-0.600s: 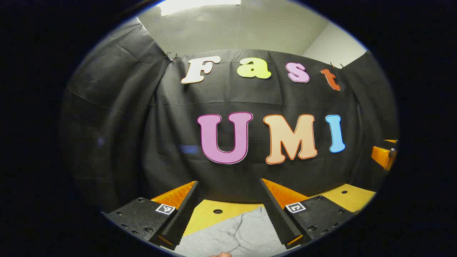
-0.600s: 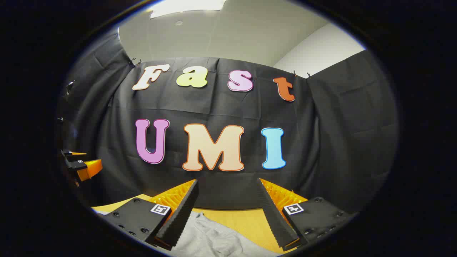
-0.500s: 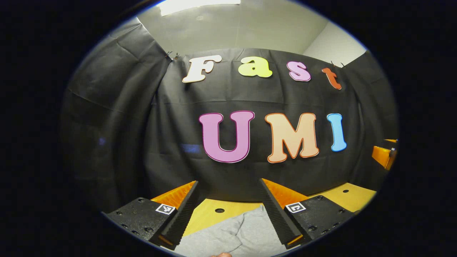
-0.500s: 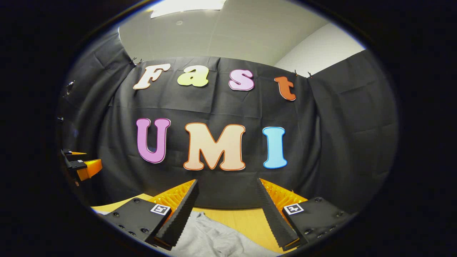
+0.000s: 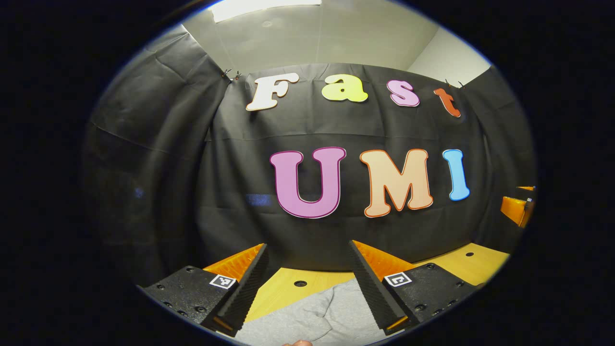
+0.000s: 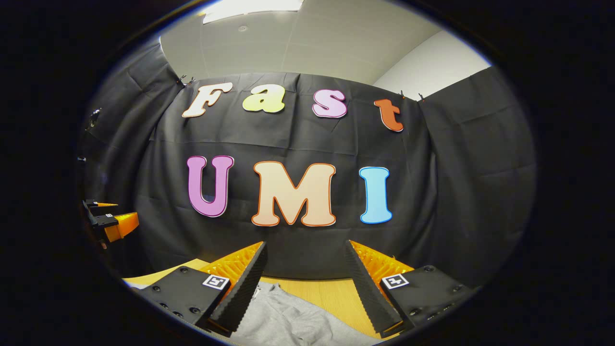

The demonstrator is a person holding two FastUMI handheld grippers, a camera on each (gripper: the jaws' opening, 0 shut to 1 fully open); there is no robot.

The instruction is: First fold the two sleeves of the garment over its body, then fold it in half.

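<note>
garment (image 5: 312, 317): grey knit cloth, matt, softly creased. table (image 6: 331, 293): smooth wood-look top. booth wall (image 6: 456, 192): matt black cloth, wrinkled.

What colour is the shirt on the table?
The garment is plain light grey; it shows best in the left gripper view.

A wooden table (image 5: 283, 288) with small round holes (image 5: 300, 283) stands against the black cloth wall (image 5: 230, 158). Above the cloth there is a pale ceiling (image 6: 312, 43) with a bright light panel (image 6: 250, 5).
</note>
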